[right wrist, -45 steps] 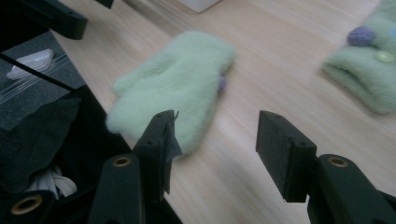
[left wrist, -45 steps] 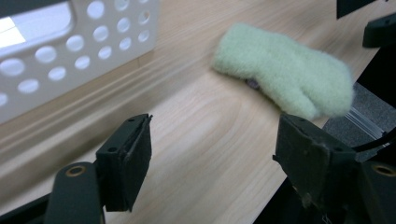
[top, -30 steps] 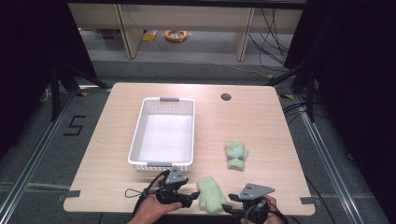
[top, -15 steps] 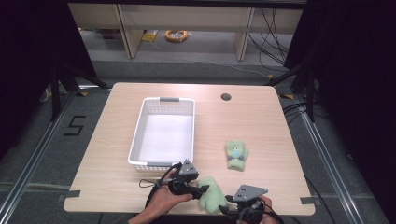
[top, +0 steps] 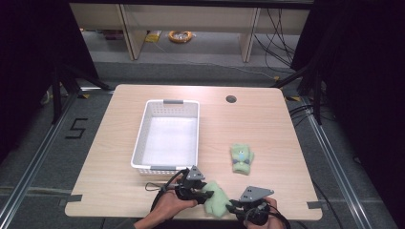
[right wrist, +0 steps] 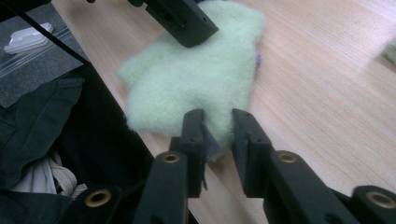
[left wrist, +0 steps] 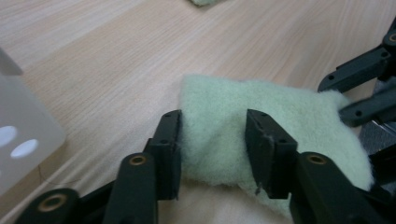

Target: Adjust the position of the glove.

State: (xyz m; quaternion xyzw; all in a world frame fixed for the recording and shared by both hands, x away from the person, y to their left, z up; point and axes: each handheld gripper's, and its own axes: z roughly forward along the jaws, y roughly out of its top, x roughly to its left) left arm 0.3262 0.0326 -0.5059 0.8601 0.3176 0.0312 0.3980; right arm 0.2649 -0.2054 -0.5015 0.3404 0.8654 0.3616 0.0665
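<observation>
A pale green fleece mitten [top: 216, 200] lies flat near the table's front edge, between my two grippers. My left gripper [top: 204, 193] comes at it from the left. In the left gripper view its jaws have just been closing and now pinch the mitten [left wrist: 219, 140] by its near edge, the left gripper [left wrist: 215, 126] squeezing the fleece into a bulge. My right gripper [top: 231, 207] reaches in from the right. Its jaws have also just been closing, and the right gripper [right wrist: 217, 123] grips a corner of the mitten [right wrist: 196, 79].
A white perforated basket [top: 143, 143] stands just behind the left gripper, its corner [left wrist: 18, 130] close by. A second green mitten with a face [top: 242, 158] lies to the right. The table's front edge [right wrist: 140, 135] runs right beside the held mitten.
The left gripper slid right up to the mitten's edge. Both pairs of jaws drew together on the fleece. The right hand stayed where it was.
</observation>
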